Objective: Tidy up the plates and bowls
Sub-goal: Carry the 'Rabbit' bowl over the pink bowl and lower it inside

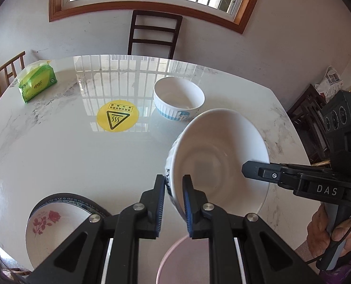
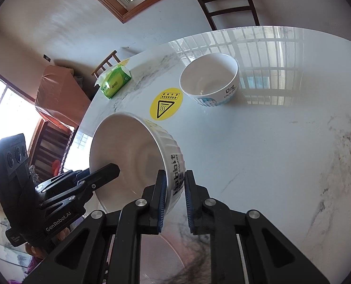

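A white ribbed bowl (image 1: 218, 151) with black lettering is held tilted above the table, gripped on opposite rims. My left gripper (image 1: 174, 189) is shut on its near rim. My right gripper (image 2: 174, 189) is shut on the other rim (image 2: 173, 172); it shows in the left wrist view (image 1: 248, 168) at the bowl's right edge. A second white bowl (image 1: 179, 98) with a blue picture stands upright behind it, also in the right wrist view (image 2: 209, 79). A rose-patterned plate (image 1: 50, 227) lies at the near left. A pink-rimmed plate (image 1: 173, 260) lies under the held bowl.
A green tissue pack (image 1: 37, 84) lies at the far left of the marble table (image 1: 80, 153). A yellow round heat-warning sticker (image 1: 117, 116) is at the table's middle. Dark wooden chairs (image 1: 154, 33) stand behind the table, under a window.
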Action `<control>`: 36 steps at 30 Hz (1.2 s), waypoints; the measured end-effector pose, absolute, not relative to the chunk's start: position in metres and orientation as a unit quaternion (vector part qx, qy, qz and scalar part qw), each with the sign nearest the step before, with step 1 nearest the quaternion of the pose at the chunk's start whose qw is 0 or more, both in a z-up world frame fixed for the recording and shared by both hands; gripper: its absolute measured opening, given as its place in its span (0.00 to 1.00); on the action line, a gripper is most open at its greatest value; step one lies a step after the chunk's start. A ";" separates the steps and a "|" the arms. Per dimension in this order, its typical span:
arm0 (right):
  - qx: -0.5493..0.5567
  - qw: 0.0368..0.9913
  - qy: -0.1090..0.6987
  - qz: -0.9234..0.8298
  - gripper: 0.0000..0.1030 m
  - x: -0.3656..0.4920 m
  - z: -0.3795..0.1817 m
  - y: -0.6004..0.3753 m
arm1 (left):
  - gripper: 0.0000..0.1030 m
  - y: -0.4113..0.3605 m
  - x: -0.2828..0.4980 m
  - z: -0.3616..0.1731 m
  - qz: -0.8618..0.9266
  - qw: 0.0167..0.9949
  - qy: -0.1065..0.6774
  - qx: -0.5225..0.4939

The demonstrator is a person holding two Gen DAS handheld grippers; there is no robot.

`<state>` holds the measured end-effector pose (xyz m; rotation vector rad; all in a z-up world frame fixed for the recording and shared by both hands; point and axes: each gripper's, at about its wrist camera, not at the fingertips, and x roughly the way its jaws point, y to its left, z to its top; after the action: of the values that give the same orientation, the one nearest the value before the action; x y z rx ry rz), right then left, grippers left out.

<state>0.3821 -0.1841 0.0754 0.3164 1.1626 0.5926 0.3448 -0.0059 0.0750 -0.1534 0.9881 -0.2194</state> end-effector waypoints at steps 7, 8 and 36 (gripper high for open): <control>0.148 0.788 0.530 0.278 0.15 0.344 0.080 -0.194 | 0.15 -0.014 0.307 0.078 -0.116 0.872 0.470 -0.065; 0.148 0.788 0.529 0.278 0.15 0.339 0.081 -0.195 | 0.15 -0.015 0.302 0.077 -0.118 0.872 0.471 -0.065; 0.097 0.766 0.578 0.264 0.16 0.257 0.051 -0.188 | 0.15 -0.022 0.222 0.026 -0.128 0.837 0.532 -0.029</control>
<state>0.2568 -0.1875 0.0505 0.2118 1.2562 0.5731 0.2216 -0.0223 0.0259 -0.0620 1.1251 -0.2720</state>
